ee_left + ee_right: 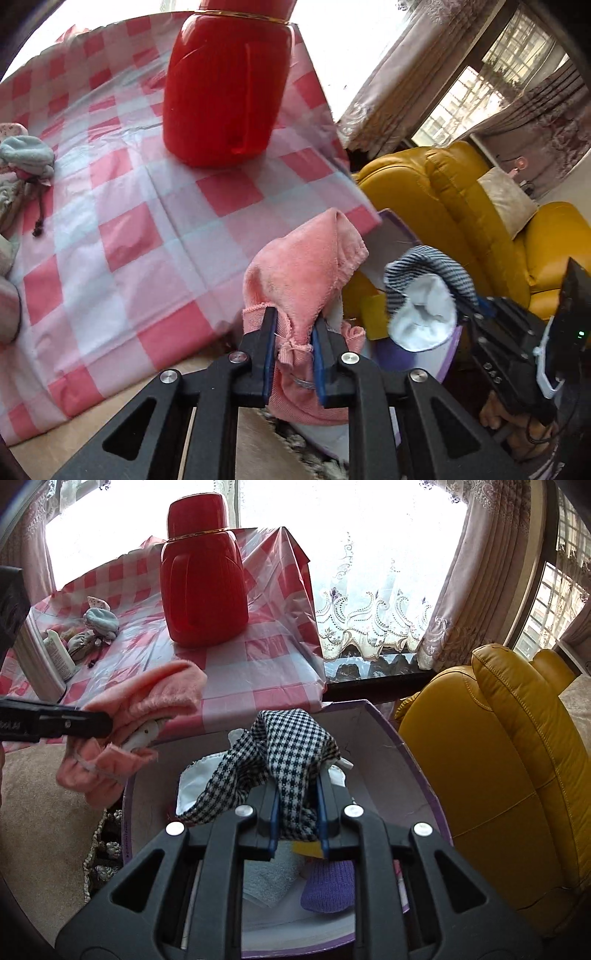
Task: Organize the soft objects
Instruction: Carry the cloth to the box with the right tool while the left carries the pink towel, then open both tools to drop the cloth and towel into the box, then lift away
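Observation:
My left gripper (294, 332) is shut on a pink fluffy cloth (303, 273) and holds it in the air off the table's near right corner. The cloth also shows in the right wrist view (147, 701). My right gripper (298, 818) is shut on a black-and-white houndstooth cloth with white lining (291, 749), held over an open purple-edged cardboard box (391, 738). That cloth also shows in the left wrist view (424, 295). A purple knit piece (328, 886) and a grey towel (269, 878) lie in the box.
A tall red jug (225, 85) stands on the table with a pink checked cloth (129, 229). Several small soft items (26, 158) lie at the table's left. A yellow leather sofa (509, 760) stands to the right of the box. Curtains (388, 602) hang behind.

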The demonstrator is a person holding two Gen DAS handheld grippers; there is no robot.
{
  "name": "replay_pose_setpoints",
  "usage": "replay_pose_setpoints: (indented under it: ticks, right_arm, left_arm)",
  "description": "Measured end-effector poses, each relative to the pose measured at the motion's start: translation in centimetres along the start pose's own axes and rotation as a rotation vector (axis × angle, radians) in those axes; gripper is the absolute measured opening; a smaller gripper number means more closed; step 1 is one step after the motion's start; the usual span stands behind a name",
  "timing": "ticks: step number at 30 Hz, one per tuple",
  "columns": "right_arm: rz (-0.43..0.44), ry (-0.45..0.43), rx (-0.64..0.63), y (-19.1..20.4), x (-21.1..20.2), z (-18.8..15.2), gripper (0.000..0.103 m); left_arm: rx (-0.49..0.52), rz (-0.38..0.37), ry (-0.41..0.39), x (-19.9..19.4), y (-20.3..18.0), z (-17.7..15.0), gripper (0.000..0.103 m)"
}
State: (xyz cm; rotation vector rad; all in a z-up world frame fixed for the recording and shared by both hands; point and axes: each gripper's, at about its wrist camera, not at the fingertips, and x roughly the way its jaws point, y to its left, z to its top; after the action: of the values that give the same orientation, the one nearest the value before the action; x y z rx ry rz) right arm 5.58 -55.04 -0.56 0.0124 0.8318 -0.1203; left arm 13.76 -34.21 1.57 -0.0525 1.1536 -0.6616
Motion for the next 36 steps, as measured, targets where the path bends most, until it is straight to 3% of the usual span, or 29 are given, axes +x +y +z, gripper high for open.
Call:
replay_pose_setpoints:
  ticks: [1, 2, 3, 4, 5, 12, 18, 30, 36]
  right_arm:
    - [-0.009, 0.001, 0.008, -0.1, 0.0, 0.1, 0.032]
    - [-0.014, 0.003, 0.014, -0.2, -0.1, 0.2, 0.050]
    - [-0.020, -0.001, 0.015, -0.2, -0.2, 0.2, 0.062]
    - [-0.027, -0.009, 0.011, -0.2, -0.4, 0.3, 0.064]
    - [-0.031, -0.016, 0.006, -0.1, -0.5, 0.3, 0.065]
    - [-0.018, -0.009, -0.005, 0.4, -0.6, 0.4, 0.066]
    - [0.016, -0.012, -0.040, 2.4, -0.8, 0.4, 0.068]
    - [0.108, 0.019, -0.179, 9.4, 0.3, 0.4, 0.068]
    - [0.133, 0.032, -0.227, 12.4, 0.9, 0.9, 0.068]
  left_arm:
    - [-0.006, -0.039, 0.000, -0.1, -0.4, -0.4, 0.023]
    - [-0.005, -0.076, 0.005, -0.1, -0.8, -0.8, 0.029]
    - [-0.001, -0.096, 0.019, -0.1, -1.1, -1.1, 0.050]
    - [0.003, -0.097, 0.022, -0.2, -1.4, -1.4, 0.063]
    - [0.009, -0.088, 0.005, -0.5, -1.7, -1.7, 0.064]
    - [0.009, 0.019, -0.085, -3.3, -0.9, -2.5, 0.064]
    - [-0.060, 0.177, -0.166, -6.9, 2.9, -4.1, 0.064]
    - [-0.373, 0.353, -0.336, -15.1, 15.2, -9.7, 0.064]
    - [-0.490, 0.374, -0.379, -17.6, 19.9, -11.8, 0.060]
